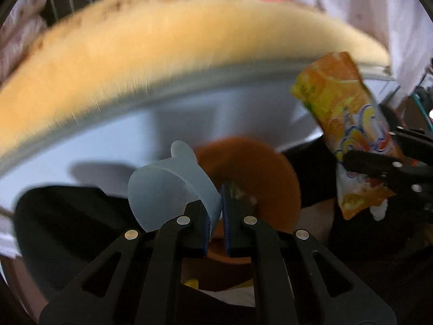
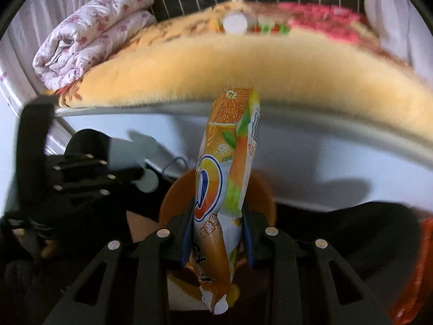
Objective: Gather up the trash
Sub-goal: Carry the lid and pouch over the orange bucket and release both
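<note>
**Both loads can miss the orange bin**

Your left gripper (image 1: 215, 216) pinches only the thin wall of the translucent plastic cup (image 1: 167, 189), jaws almost fully closed; it may twist out and fall beside the orange bin (image 1: 270, 173); your right gripper (image 2: 217, 239), jaws narrowly parted, clamps the orange drink pouch (image 2: 227, 168) above the bin; let go off-centre and it catches the rim

A crumpled orange juice-drink pouch (image 2: 230, 178) stands upright above an orange waste bin (image 2: 173, 203); a translucent plastic cup (image 1: 173, 189), tilted on its side, hangs just left.
</note>
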The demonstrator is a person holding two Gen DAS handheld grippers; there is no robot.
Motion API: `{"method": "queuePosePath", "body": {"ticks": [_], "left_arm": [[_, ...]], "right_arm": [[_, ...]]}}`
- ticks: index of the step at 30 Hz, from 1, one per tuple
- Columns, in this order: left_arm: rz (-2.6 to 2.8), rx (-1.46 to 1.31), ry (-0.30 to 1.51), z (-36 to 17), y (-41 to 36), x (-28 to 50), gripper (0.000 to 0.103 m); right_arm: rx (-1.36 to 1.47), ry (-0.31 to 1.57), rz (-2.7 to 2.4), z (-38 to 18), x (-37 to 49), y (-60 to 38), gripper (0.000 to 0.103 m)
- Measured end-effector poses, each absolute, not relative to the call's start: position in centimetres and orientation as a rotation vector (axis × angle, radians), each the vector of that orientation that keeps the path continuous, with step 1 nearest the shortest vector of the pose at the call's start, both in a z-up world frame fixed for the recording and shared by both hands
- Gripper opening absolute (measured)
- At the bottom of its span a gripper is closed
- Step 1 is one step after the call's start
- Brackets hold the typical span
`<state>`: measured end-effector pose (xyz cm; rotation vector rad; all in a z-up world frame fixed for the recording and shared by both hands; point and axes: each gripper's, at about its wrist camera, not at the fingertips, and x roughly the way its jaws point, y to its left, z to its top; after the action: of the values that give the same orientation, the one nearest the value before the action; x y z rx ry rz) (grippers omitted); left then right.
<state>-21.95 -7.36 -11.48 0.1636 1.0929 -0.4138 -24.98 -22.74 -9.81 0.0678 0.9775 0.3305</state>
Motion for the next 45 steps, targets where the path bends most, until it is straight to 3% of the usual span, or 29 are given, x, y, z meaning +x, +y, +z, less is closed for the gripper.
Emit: {"method": "queuePosePath", "body": {"ticks": [12, 25, 26, 27, 28, 29, 45], "left_arm": [[-0.424, 0.153, 1.267, -17.0, -7.6, -20.2, 0.007], [-0.402, 0.149, 1.339, -18.4, -8.2, -18.5, 0.007], [-0.393, 0.160, 1.341, -18.5, -8.2, -18.4, 0.010], [-0.386, 0.172, 1.353, -18.7, -8.5, -18.2, 0.028], [-0.380, 0.181, 1.361, -18.9, -8.5, -18.1, 0.059], [-0.373, 0.186, 1.357, -18.9, -8.5, -18.0, 0.070], [-0.372, 0.118, 1.331, -18.0, -7.7, -18.3, 0.073]], "right_arm": [[0.114, 1.224, 0.338, -18.2, -21.4, -22.1, 0.030], [0.118, 1.306, 0.360, -20.5, -20.6, -21.3, 0.032], [0.121, 1.306, 0.362, -20.6, -20.6, -21.3, 0.034], [0.123, 1.307, 0.361, -20.7, -20.5, -21.3, 0.051], [0.127, 1.309, 0.353, -20.8, -20.5, -21.4, 0.059], [0.129, 1.304, 0.343, -20.9, -20.5, -21.3, 0.061], [0.203, 1.251, 0.270, -19.1, -22.2, -23.8, 0.061]]}}
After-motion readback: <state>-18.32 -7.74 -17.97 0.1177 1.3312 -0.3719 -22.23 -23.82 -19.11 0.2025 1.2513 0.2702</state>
